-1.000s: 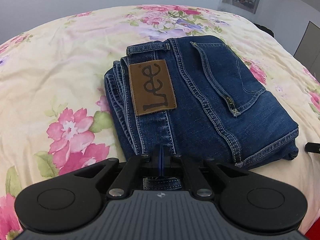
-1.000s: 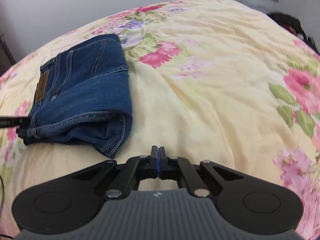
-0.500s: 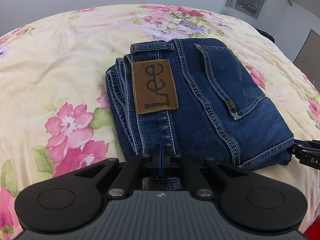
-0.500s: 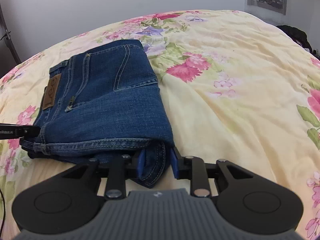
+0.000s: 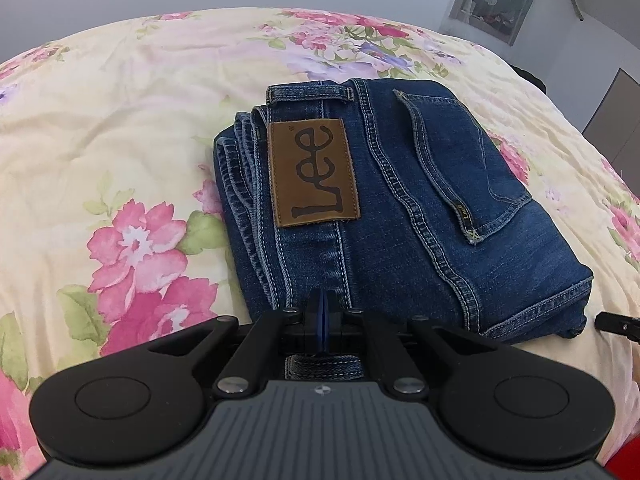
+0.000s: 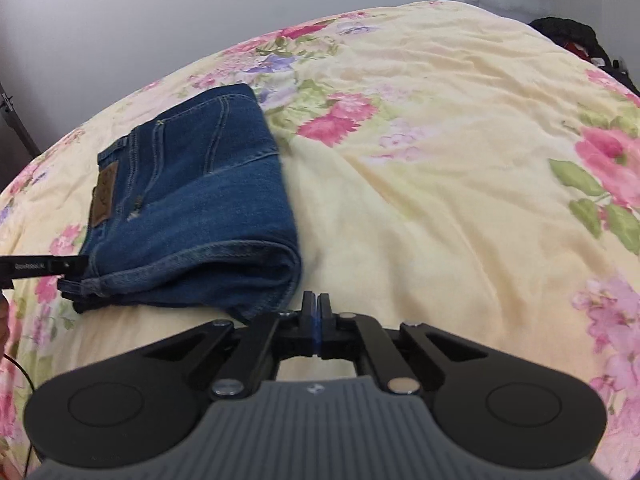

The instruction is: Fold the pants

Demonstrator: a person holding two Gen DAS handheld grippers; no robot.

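While the folded blue jeans [image 5: 400,216] lie as a compact stack on the floral bedspread [image 5: 120,120], brown Lee patch [image 5: 314,172] uppermost, the left hand-held gripper [image 5: 322,314] rests over their near edge, jaws together. Just beside the stack's near corner, the right hand-held gripper [image 6: 315,320] has just closed, with nothing between its pads.

Your left wrist camera looks steeply down along its fingers, close over the near edge of the folded jeans [image 5: 400,208]. Your right wrist camera faces likewise, just beside their right corner. Both views share the jeans and floral bedspread [image 6: 420,200].
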